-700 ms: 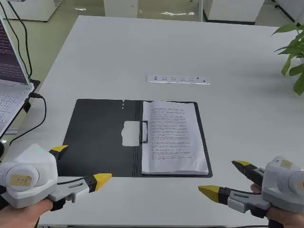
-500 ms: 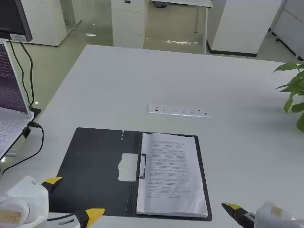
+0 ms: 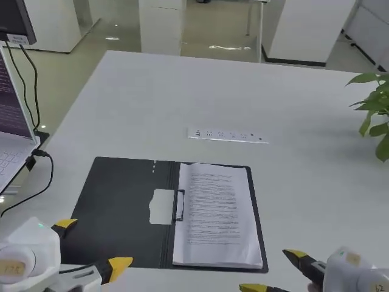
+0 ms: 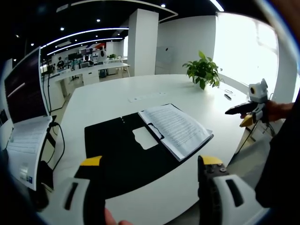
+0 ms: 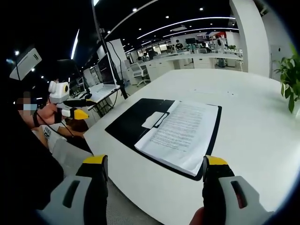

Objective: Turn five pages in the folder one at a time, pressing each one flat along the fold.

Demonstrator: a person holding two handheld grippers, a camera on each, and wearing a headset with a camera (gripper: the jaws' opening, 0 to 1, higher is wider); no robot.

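Both left gripper (image 4: 152,161), right gripper (image 5: 154,160) jaws apart, empty | folder (image 3: 121,207) open, pages (image 3: 216,213) right, seemingly flat

The folder (image 3: 121,207) is matt black, plastic-looking; its pages (image 3: 216,213) are white printed paper. The desk (image 3: 182,91) is smooth, matt white. Beyond its far edge the floor (image 3: 206,30) shines glossy.

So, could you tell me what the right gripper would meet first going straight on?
The right gripper would probably meet the stack of pages in the folder first; depth is unclear.
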